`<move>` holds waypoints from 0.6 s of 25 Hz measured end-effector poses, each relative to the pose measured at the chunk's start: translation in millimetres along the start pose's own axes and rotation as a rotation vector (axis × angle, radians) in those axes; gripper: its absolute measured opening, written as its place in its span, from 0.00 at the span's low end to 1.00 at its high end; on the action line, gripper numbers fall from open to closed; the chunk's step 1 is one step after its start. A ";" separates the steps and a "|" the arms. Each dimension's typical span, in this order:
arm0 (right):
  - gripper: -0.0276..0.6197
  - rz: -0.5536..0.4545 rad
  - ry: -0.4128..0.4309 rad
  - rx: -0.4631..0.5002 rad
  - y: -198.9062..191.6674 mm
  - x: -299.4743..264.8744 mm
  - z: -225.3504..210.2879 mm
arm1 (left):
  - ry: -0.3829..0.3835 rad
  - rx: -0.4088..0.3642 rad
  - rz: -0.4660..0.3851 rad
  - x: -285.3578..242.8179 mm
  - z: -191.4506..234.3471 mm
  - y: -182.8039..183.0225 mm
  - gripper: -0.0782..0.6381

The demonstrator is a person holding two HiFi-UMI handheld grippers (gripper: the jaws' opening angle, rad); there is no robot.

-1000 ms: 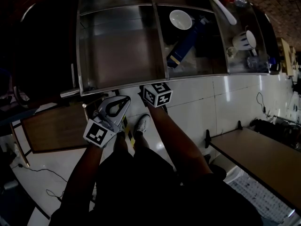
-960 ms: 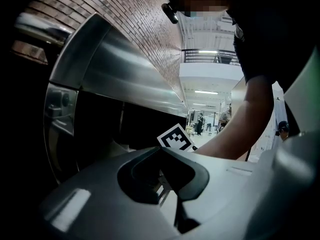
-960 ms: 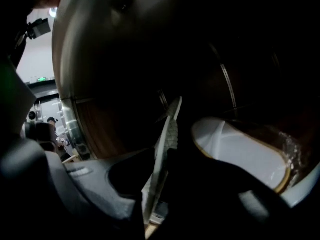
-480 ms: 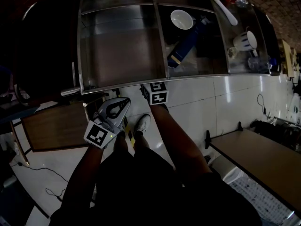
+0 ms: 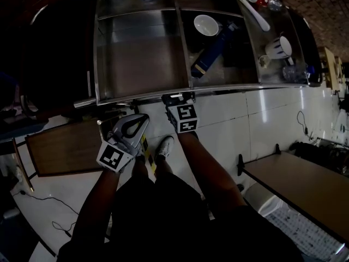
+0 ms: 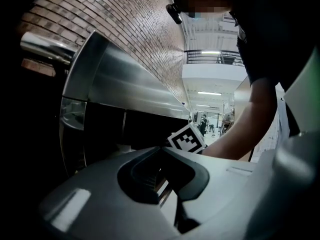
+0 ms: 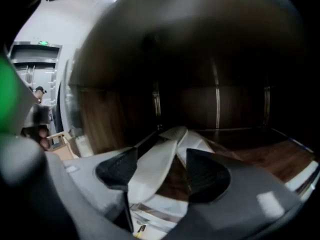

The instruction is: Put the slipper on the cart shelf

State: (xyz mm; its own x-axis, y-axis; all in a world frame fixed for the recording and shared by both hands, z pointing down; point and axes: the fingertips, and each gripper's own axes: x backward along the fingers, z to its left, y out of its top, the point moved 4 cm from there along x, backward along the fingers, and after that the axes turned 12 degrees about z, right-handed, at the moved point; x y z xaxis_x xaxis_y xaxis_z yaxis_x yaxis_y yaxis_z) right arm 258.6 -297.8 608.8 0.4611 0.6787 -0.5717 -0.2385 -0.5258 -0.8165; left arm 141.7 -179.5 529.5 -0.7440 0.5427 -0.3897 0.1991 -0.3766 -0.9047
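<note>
The right gripper (image 7: 162, 153) reaches under the rim of the stainless-steel cart (image 5: 142, 94) into its lower, wood-floored shelf (image 7: 270, 159). Its jaws stand spread wide and have just been opening, with the flat white slipper (image 7: 152, 171) lying between them on the shelf floor. The slipper's long axis runs along the line of the jaws, from the near edge of the shelf away toward the dark back wall, slanting a little from lower left to upper right in the right gripper view. It lies tilted, one long side raised just beside the left-hand dark pad (image 7: 117, 168); whether it touches that pad cannot be told, and the other pad stands clear of it. Which end is the toe cannot be told. In the head view the slipper is hidden beneath the cart's top tray, where a white bowl (image 5: 206, 24) and a dark blue bottle (image 5: 212, 51) lie.

The left gripper (image 5: 140, 120) hangs in front of the cart, near the person's white shoe (image 5: 163, 146), its jaws pressed together.
</note>
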 end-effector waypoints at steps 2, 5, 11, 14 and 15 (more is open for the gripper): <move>0.50 -0.019 0.012 0.014 0.8 21.3 7.8 | 0.008 -0.001 -0.003 5.5 -2.3 3.4 0.11; 0.50 -0.053 0.043 0.056 3.7 61.7 20.8 | 0.015 -0.011 -0.012 15.2 -9.7 12.7 0.11; 0.48 -0.116 0.197 0.093 4.4 144.0 59.1 | 0.059 0.003 -0.080 51.7 -31.0 37.6 0.11; 0.41 -0.138 0.266 0.122 9.0 182.4 81.8 | 0.069 0.009 -0.108 71.1 -45.5 50.7 0.11; 0.36 -0.149 0.284 0.135 13.5 196.0 89.9 | 0.065 0.012 -0.109 77.3 -52.2 54.4 0.11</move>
State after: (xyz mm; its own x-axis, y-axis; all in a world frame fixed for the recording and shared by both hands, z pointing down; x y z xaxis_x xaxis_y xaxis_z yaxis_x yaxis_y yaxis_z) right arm 269.0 -125.8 478.5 0.7145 0.5629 -0.4154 -0.2529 -0.3459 -0.9036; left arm 128.3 -118.8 441.2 -0.7180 0.6283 -0.2995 0.1113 -0.3212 -0.9405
